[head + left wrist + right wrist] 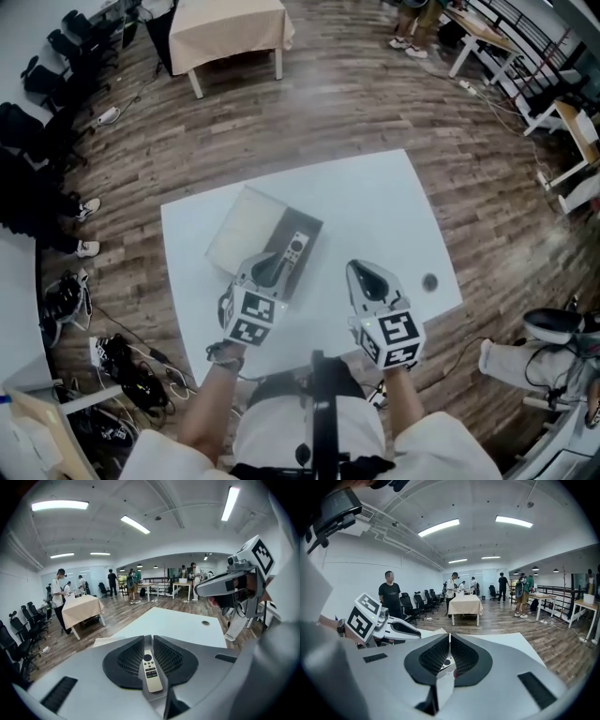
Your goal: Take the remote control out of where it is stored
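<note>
Your left tongs (272,264) sit slightly parted around the remote (296,248), which lies ungripped in its box (298,223) on the tabletop (375,216), while your right tongs (359,272) hover closed and empty, leaving grasp and lift-out.

There are two grippers, the left gripper (274,262) and the right gripper (359,270), each with one marker cube. There is one remote control (294,248) and one open box (286,227). There is one white table (375,216) with one small dark round object (429,281) on it, and one cloth-covered table (230,33) farther off. The people (60,590) standing in the room number perhaps eight, but the far ones are too small to count with certainty.
</note>
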Motion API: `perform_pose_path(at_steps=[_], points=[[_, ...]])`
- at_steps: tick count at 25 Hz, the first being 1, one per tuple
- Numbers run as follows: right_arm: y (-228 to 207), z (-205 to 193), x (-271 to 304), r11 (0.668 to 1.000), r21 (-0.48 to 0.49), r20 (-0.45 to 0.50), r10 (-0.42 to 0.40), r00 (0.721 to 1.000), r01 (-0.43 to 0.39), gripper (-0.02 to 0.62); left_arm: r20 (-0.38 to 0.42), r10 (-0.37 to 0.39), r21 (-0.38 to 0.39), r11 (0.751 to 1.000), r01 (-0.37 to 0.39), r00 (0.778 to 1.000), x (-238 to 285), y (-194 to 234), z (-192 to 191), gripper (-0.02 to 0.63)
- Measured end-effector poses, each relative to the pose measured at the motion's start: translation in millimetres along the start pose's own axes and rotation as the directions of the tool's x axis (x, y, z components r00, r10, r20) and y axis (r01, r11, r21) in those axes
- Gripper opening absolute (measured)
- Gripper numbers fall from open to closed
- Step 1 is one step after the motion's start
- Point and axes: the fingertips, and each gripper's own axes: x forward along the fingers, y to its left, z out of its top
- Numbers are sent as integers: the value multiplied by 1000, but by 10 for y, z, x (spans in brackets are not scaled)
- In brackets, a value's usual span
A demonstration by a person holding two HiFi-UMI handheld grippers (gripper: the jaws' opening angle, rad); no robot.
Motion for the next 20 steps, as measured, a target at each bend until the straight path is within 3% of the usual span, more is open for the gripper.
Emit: perform_pose_path(at_steps=[10, 20], points=[[-195, -363, 279, 999, 25, -113, 23, 993, -21, 0, -151, -50, -78, 996, 38, 987, 508, -7, -463, 97], [-296, -393, 623, 995, 42, -154, 98, 983, -92, 0, -367, -97, -118, 991, 58, 925, 929, -127, -924, 135]])
